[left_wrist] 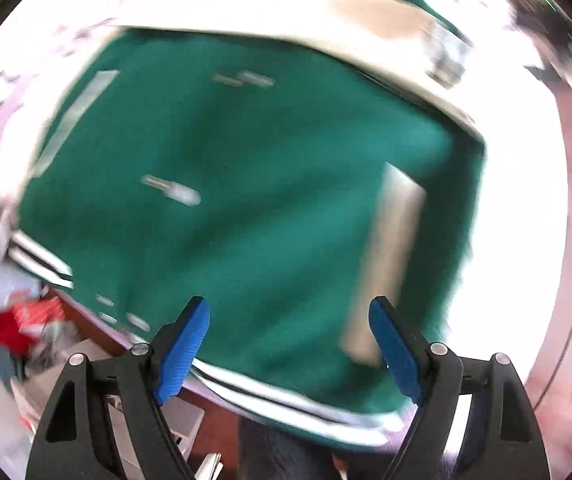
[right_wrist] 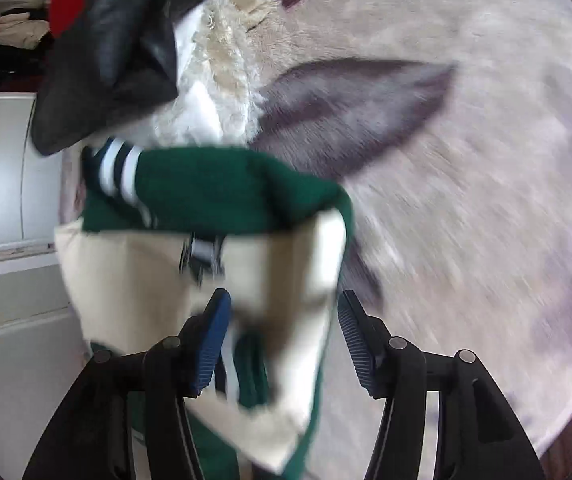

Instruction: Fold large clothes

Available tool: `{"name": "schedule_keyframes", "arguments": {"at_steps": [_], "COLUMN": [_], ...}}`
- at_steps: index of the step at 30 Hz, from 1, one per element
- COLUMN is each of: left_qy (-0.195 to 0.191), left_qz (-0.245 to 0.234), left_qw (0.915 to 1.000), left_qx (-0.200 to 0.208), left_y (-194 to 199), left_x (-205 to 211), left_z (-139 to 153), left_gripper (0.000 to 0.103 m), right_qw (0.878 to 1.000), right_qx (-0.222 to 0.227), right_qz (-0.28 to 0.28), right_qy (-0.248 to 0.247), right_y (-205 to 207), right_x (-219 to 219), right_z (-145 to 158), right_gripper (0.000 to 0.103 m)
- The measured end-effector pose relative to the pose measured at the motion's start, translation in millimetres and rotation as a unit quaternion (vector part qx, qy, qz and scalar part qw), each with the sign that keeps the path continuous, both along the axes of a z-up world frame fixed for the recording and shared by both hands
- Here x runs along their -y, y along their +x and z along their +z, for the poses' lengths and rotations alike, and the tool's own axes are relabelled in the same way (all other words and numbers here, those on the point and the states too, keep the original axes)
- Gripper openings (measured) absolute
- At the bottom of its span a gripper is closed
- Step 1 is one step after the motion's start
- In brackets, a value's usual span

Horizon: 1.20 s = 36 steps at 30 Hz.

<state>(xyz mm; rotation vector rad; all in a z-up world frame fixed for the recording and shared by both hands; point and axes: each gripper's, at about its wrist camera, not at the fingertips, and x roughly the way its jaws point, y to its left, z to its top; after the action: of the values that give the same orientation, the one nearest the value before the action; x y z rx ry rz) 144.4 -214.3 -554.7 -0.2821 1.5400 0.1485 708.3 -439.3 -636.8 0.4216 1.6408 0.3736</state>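
Blue pads of left hand-held gripper (left_wrist: 289, 354) spread wide, empty, over green garment (left_wrist: 245, 184) lying flat on bed (left_wrist: 221, 4). Right hand-held gripper (right_wrist: 283, 340) gapes around its cream-lined sleeve (right_wrist: 205, 280), not pinching. Folding barely begun, likely.

You have one green sweater (left_wrist: 245, 200) spread in the left wrist view, with one cream strip (left_wrist: 390, 264) lying across it and two white stripes (left_wrist: 286, 396) along its near hem. One left claw (left_wrist: 290, 352) shows there, with two blue pads (left_wrist: 183, 352).

In the right wrist view you have one right claw (right_wrist: 283, 340), again with two blue pads (right_wrist: 211, 344), and one green-and-cream sleeve (right_wrist: 245, 248) of the same kind of knit; its cuff (right_wrist: 115, 172) carries two white bands. Beyond it you see one black leather garment (right_wrist: 113, 48), one fluffy cream garment (right_wrist: 221, 60) and one pale plush blanket (right_wrist: 466, 160) with purple leaf shapes.
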Motion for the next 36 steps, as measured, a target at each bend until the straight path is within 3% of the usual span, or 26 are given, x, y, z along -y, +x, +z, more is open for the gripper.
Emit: {"name": "schedule_keyframes", "arguments": {"at_steps": [4, 6, 7, 8, 11, 15, 18, 22, 24, 25, 26, 27, 29, 31, 36], "left_qy": [-0.057, -0.031, -0.012, 0.012, 0.0, -0.001, 0.006, 0.014, 0.016, 0.02, 0.02, 0.018, 0.016, 0.012, -0.004], "left_qz": [-0.079, -0.116, -0.124, -0.123, -0.055, -0.039, -0.032, -0.022, -0.022, -0.022, -0.021, -0.017, -0.007, 0.007, 0.054], "left_qw": [0.9944, 0.9909, 0.9905, 0.9906, 0.9981, 0.9992, 0.9991, 0.999, 0.9988, 0.9985, 0.9984, 0.9983, 0.9977, 0.9963, 0.9902], "left_qx": [-0.042, -0.061, -0.059, -0.057, -0.029, 0.007, 0.026, 0.037, 0.042, 0.045, 0.048, 0.053, 0.066, 0.084, 0.129], "left_y": [-15, -22, -25, -26, -30, -38, -37, -17, -15, -15, -17, -16, -18, -24, -33], "left_x": [69, 99, 104, 105, 80, 65, 60, 64, 64, 64, 61, 57, 46, 21, -46], "left_z": [-31, -60, -67, -74, -65, -38, -18, -4, -4, -1, 1, 6, 21, 38, 81], "left_gripper": [0.081, 0.08, 0.068, 0.046, 0.022, 0.016, 0.014, 0.014, 0.013, 0.013, 0.013, 0.013, 0.012, 0.012, 0.011], "right_qw": [1.0, 0.999, 0.999, 0.998, 0.996, 0.994, 0.989, 0.984, 0.98, 0.98, 0.98, 0.983, 0.992, 0.995, 0.998], "right_qx": [-0.023, -0.035, -0.041, -0.044, -0.06, -0.051, -0.052, -0.05, -0.07, -0.086, -0.088, -0.088, -0.058, -0.034, 0.025], "right_qz": [-0.013, -0.018, -0.027, -0.032, -0.064, -0.081, -0.103, -0.111, -0.114, -0.112, -0.117, -0.107, -0.078, -0.057, -0.007], "right_qy": [-0.004, -0.005, -0.009, -0.009, 0.001, 0.042, 0.092, 0.132, 0.147, 0.142, 0.133, 0.123, 0.085, 0.078, 0.064], "right_y": [-41, -61, -69, -70, -83, -72, -54, -25, -15, -13, -12, -11, -8, -8, -2], "right_x": [48, 62, 72, 77, 95, 89, 72, 40, 25, 17, 8, -3, -26, -44, -112], "right_z": [9, 10, 5, 2, -18, -35, -52, -73, -85, -93, -97, -95, -72, -41, 61], "right_gripper": [0.058, 0.059, 0.059, 0.059, 0.059, 0.06, 0.067, 0.067, 0.067, 0.055, 0.012, 0.013, 0.011, 0.01, 0.01]}}
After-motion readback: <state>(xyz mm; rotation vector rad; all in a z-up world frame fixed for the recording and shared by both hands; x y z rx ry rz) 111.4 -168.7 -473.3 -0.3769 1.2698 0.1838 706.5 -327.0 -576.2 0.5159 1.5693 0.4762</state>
